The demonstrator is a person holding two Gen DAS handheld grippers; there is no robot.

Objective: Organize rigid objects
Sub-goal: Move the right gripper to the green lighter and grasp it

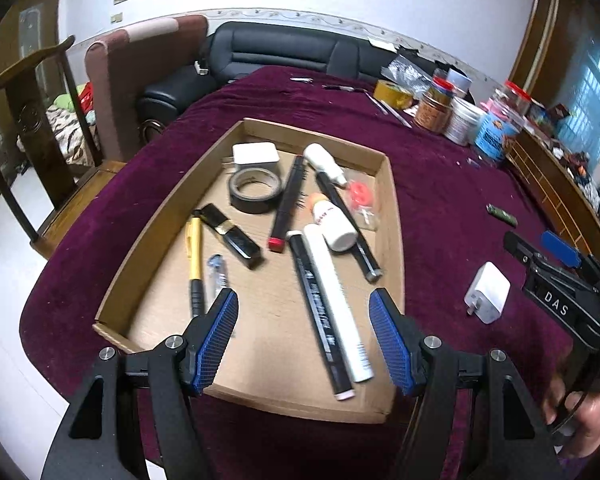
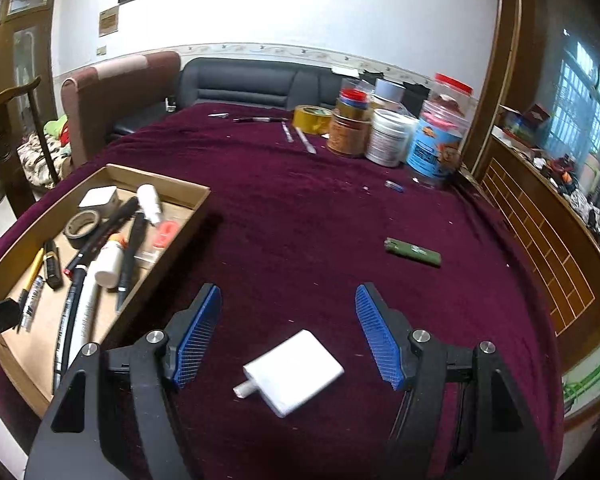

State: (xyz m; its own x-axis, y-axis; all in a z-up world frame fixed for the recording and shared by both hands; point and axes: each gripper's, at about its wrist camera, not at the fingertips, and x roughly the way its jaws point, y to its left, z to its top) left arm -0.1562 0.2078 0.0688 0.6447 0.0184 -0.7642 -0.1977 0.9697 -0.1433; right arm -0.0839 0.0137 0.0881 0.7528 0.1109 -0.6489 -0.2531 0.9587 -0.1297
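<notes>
A shallow cardboard tray (image 1: 392, 216) lies on the purple cloth and holds markers, a white tube (image 1: 336, 300), a tape roll (image 1: 255, 190), a small white bottle (image 1: 334, 224), a yellow pen and a white charger. My left gripper (image 1: 304, 304) hangs open and empty over the tray's near end. My right gripper (image 2: 288, 300) is open and empty; a second white charger (image 2: 296, 372) lies on the cloth between and just below its fingers. That charger also shows in the left wrist view (image 1: 487, 298). A green lighter (image 2: 412, 252) lies further out on the cloth.
Jars, tubs and a yellow tape roll (image 2: 310, 119) stand at the table's far right. Pens lie at the far edge. A black sofa (image 2: 252, 84) and a wooden chair (image 1: 28, 128) stand beyond the table. The tray (image 2: 180, 236) sits left of my right gripper.
</notes>
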